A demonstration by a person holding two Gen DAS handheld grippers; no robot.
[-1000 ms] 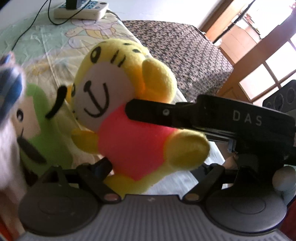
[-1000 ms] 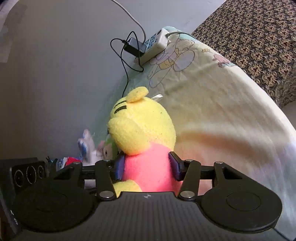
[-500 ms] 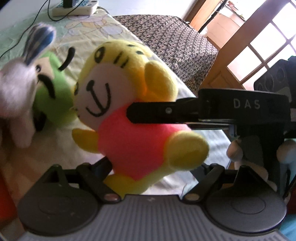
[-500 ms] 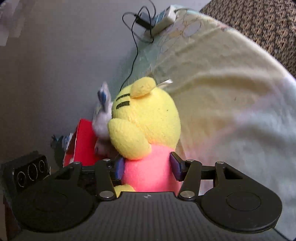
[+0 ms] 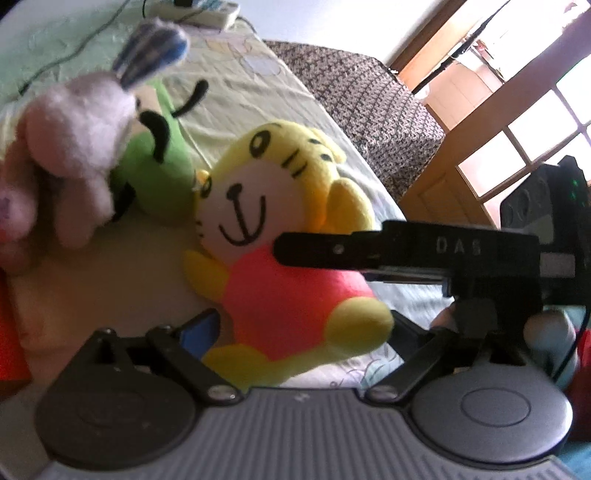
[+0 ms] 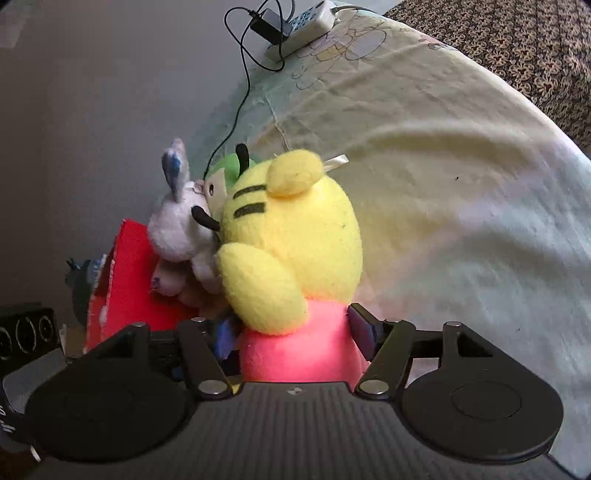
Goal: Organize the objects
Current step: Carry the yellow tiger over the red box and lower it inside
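A yellow tiger plush (image 5: 280, 236) in a pink shirt sits upright on the pale bedsheet (image 6: 443, 147). In the left wrist view it faces me, and in the right wrist view the yellow tiger plush (image 6: 295, 236) shows its back. My left gripper (image 5: 299, 325) straddles its legs; its jaws are opening and the blue pad stands off the body. My right gripper (image 6: 291, 328) flanks the pink body from behind, jaws opening, with a gap at the left pad. One of the right gripper's fingers (image 5: 332, 251) crosses the plush's side.
A green plush (image 5: 155, 173) and a white rabbit plush (image 5: 77, 118) with a blue striped ear lean just left of the tiger. A red box (image 6: 125, 280) stands behind them by the grey wall. A power strip (image 6: 303, 26) with cables lies farther up the bed, beside a dark patterned blanket (image 5: 369, 110).
Both grippers carried the tiger plush toward the green and rabbit toys. It now sits beside them, and both pairs of jaws have spread away from its body.
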